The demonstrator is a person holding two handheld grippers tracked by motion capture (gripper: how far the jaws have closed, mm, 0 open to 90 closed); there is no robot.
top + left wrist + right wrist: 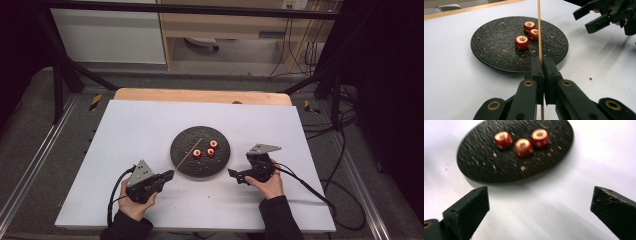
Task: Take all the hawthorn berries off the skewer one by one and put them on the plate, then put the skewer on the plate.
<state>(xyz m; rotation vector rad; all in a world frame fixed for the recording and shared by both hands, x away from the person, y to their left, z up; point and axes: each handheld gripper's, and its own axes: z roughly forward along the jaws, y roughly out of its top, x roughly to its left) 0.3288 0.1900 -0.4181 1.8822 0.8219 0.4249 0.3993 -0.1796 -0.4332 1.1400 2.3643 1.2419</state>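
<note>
A round black plate [186, 140] sits mid-table with three red cored fruit pieces [197, 153] on it. A thin wooden skewer [188, 153] slants over the plate's left half. My left gripper [170, 175] is at the plate's near-left edge, shut on the skewer's lower end. In the left gripper view the skewer [539, 30] rises straight from between the closed jaws [542, 60], past the fruit pieces [522, 42]. My right gripper [235, 176] is at the plate's near-right edge, open and holding nothing. Its view [540, 195] shows the fruit pieces [523, 147] on the plate [486, 170] ahead.
A white sheet [140, 125] covers the table, with crumbs scattered on it and on the plate [489, 50]. A wooden table edge [200, 95] shows at the back. Cables trail from both grippers. The right gripper [589, 17] is seen at the upper right of the left gripper view.
</note>
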